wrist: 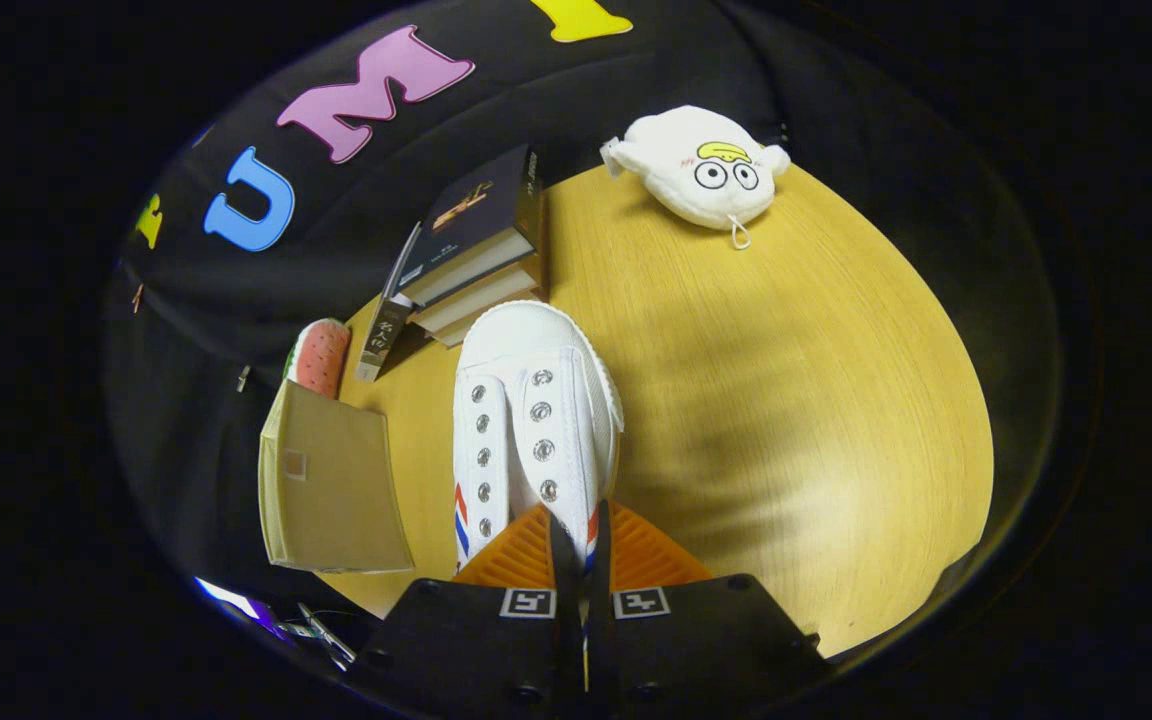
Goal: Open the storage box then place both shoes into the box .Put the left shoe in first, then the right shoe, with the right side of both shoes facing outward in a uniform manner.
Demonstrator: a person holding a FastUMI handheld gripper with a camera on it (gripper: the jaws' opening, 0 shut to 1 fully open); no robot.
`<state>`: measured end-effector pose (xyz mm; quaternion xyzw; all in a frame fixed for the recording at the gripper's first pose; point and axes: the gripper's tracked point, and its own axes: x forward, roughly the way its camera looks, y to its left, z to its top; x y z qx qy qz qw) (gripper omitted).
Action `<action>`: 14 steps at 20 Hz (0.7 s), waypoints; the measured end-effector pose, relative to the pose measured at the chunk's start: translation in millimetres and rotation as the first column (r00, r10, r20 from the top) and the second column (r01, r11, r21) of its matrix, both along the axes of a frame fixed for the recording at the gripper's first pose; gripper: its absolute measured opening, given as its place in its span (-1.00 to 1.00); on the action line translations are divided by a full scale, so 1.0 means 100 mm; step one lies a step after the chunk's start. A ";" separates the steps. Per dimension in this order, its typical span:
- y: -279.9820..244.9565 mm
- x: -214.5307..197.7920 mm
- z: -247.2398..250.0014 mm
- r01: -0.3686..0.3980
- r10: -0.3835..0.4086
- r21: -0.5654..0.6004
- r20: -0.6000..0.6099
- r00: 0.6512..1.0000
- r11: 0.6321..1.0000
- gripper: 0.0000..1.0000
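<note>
Fingers (496, 555) of the gripper (577, 560) stand almost together, pinched on a thin edge of the white canvas shoe (536, 420) — the side wall near its opening, as far as the view lets one tell. The shoe stretches forward from the fingers, toe pointing away toward the books, its metal eyelets facing up and red-and-blue stripes showing on the sides close to the fingers. Whether its sole rests on the table or hangs above it cannot be told.

Beside the shoe, on the side of the stripes seen most clearly, sits the tan fabric storage box (331, 490), near the round wooden table's (786, 400) edge; its flat panel faces up, and whether it is open cannot be made out. Behind the box, at the table's rim, lies a red-and-green plush toy (321, 355), partly hidden by the box.

Just beyond the shoe's toe is a stack of books (476, 250), the top one dark-covered, with another thin dark book (386, 325) leaning or lying beside the stack. The toe is close to the lowest book but seems apart from it.

Across the table, at its far rim, lies a white plush pouch (701, 170) with cartoon eyes — well apart from everything else. Between it and the shoe the tabletop is bare wood, a wide stretch reaching to the curved near edge.
</note>
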<state>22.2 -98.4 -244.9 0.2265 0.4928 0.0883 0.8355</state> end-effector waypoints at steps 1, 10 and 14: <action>0.05 -0.02 0.13 -0.007 0.007 -0.006 0.013 1.000 1.000 -0.87; 1.21 0.06 1.20 -0.061 0.052 0.074 0.116 0.992 0.995 -0.87; 2.01 0.09 1.50 -0.116 0.099 0.134 0.128 0.987 0.984 -0.88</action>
